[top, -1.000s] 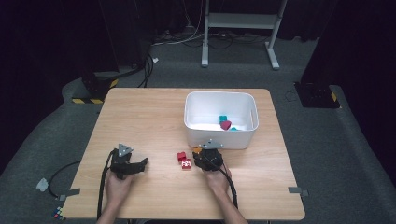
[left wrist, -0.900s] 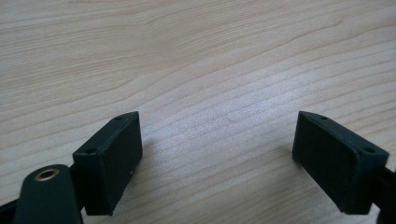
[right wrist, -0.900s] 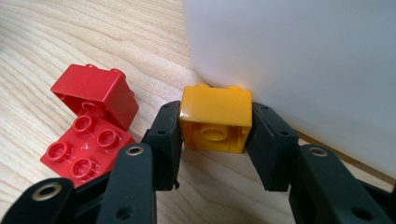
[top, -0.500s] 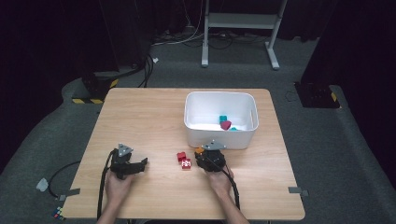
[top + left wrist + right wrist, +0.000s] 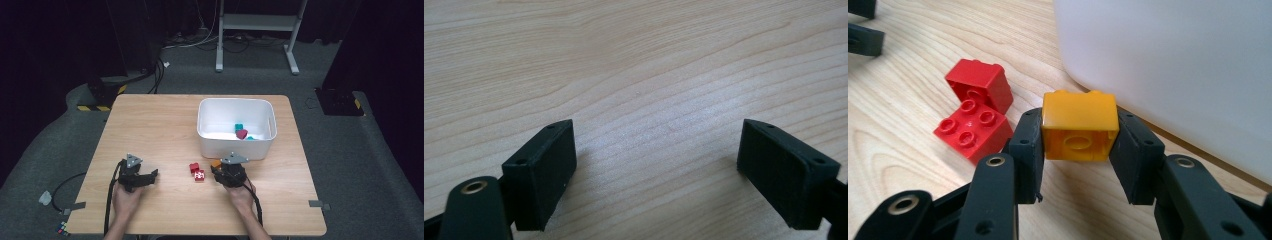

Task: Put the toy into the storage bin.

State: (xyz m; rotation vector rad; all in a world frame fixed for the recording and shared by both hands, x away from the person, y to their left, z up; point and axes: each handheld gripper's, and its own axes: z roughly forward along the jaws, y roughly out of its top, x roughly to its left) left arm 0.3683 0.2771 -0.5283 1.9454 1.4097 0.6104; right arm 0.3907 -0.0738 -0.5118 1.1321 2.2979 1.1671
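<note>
An orange two-stud brick (image 5: 1079,122) sits between the pads of my right gripper (image 5: 1080,137), whose jaws have just been closing and now press on both its sides. In the high view this brick (image 5: 216,163) lies just in front of the white bin (image 5: 235,146), with the right gripper (image 5: 219,168) behind it. Two red bricks (image 5: 979,82) (image 5: 970,131) lie touching each other just left of the grip. My left gripper (image 5: 151,176) rests on the table at the left, its jaws wide open over bare wood (image 5: 656,165).
The white bin's wall (image 5: 1173,60) rises close on the right of the held brick. Inside the bin lie teal pieces (image 5: 239,127) and a dark red piece (image 5: 242,134). A cable trails from each gripper toward the table's near edge.
Hardly anything differs in the high view: the right gripper stays at the orange brick and the left hand has kept still.
</note>
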